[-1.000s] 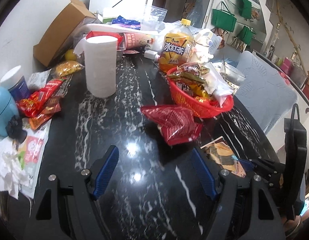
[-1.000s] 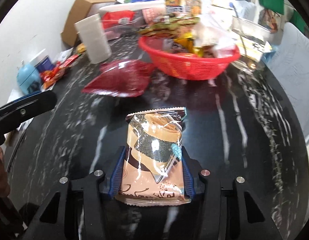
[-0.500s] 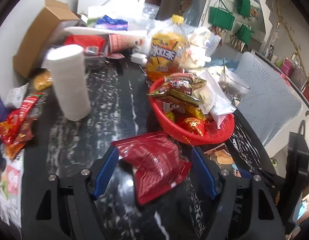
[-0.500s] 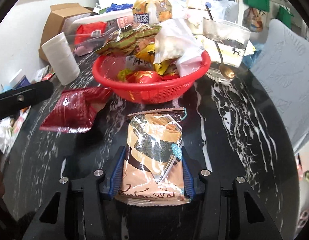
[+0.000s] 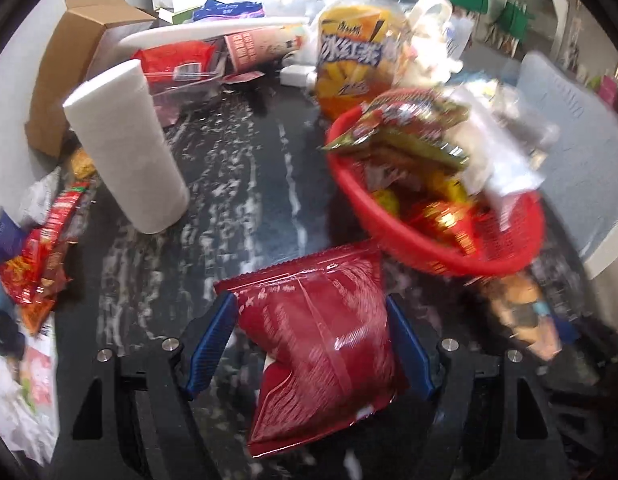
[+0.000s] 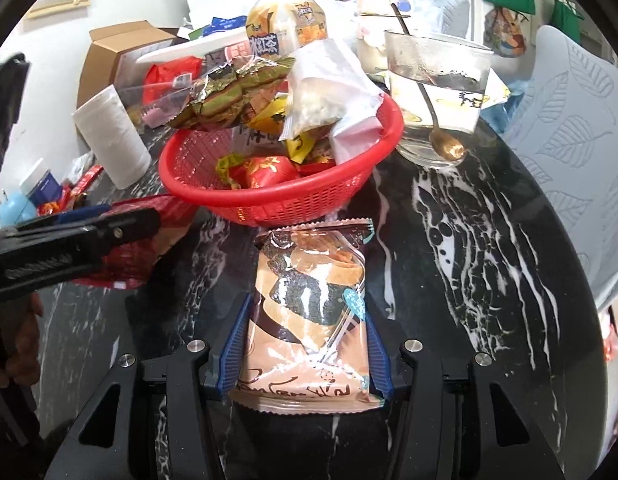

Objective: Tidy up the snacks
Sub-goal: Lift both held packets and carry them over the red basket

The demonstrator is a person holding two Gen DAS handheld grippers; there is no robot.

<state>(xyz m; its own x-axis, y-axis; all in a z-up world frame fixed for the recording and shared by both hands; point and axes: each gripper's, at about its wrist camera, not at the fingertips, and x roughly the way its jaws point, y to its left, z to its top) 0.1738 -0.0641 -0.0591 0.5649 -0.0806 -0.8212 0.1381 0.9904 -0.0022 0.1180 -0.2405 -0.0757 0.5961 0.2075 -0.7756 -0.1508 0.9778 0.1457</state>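
Since a second ago, your left gripper [image 5: 311,344] has swung across the counter [image 5: 237,184] toward the red basket [image 5: 437,252], and the red packet [image 5: 321,344] that lay ahead of it now sits between its blue pads; they stand wide on either side of the packet, and you cannot tell from the blurred view whether they press it. Your right gripper [image 6: 303,346] has also come closer to the basket and grips a brown snack pack [image 6: 309,312], its jaws opening slightly while the pads are still on the pack's sides. That pack's far end reaches just short of the basket's near rim. The basket is heaped with wrapped snacks. A paper roll [image 5: 129,148] stands upright to its left, a tea bottle [image 5: 357,40] behind it, and a glass bowl [image 6: 437,96] with a spoon to its right.
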